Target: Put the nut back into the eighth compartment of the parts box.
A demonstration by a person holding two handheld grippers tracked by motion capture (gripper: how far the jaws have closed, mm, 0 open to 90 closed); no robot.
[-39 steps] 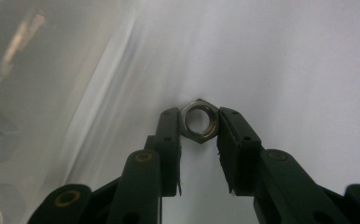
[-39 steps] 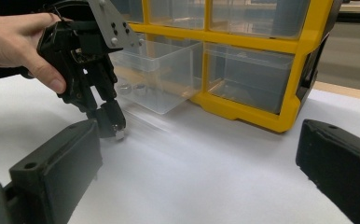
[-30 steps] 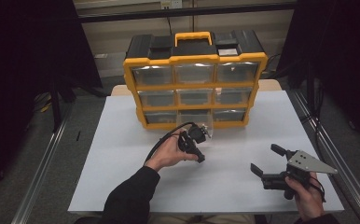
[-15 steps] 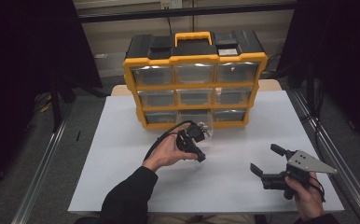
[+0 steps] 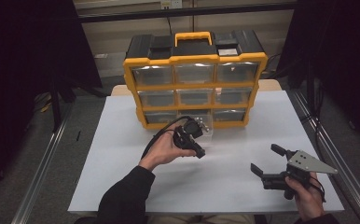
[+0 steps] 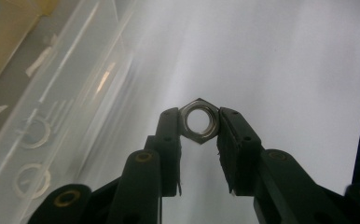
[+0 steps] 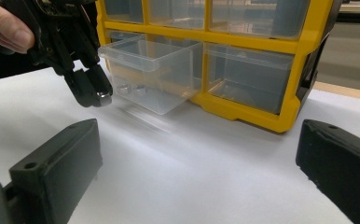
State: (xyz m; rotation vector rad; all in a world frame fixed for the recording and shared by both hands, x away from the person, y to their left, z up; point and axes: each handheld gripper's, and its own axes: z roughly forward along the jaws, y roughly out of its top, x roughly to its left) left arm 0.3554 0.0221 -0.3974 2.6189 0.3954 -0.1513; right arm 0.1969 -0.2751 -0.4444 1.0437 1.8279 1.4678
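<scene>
Lifted slightly since the earlier frames, the left claw now hangs just above the white counter, in front of the pulled-out clear drawer; the right claw has kept its place. Left claw: clamped on a steel hex nut, pinched between the two pad tips with its bore facing the left gripper view's camera. In the right gripper view the nut glints at the claw tip, just beside the drawer's front corner at about 10 o'clock. Drawer: bottom row, middle slot of the yellow organiser, which stands at 12 o'clock on the counter; ring-shaped parts lie inside it. Right claw: jaws wide apart, nothing between them, resting low at about 4 o'clock, well apart from the left.
</scene>
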